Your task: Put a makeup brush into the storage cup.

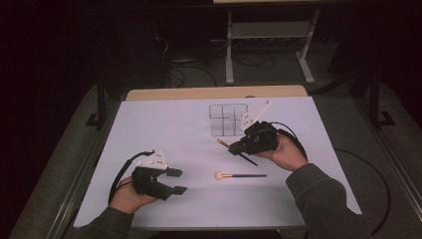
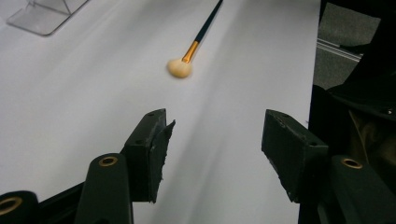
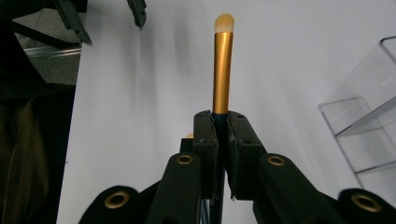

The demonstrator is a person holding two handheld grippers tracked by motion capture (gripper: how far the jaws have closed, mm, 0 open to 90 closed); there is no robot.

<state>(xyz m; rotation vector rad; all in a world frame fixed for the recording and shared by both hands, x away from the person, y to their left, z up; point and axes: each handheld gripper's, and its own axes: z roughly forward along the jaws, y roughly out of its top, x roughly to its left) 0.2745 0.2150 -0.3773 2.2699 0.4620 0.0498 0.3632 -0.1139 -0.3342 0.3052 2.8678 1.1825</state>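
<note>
Lower left, our left gripper (image 1: 178,181) is empty, jaws apart, over the white table sheet (image 1: 164,129). Our right gripper (image 3: 222,122) clamps a gold-ferruled brush (image 3: 222,70); the room beyond is dark.

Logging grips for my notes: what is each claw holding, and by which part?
Right claw clamps a makeup brush by its dark handle just below the gold collar. Left claw is open, holding nothing.

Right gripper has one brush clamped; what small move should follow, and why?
Probably carry the held brush over to the clear organizer just beside the right gripper and tip it upright: its fingers are clamped on the handle, and the compartments look empty.
</note>
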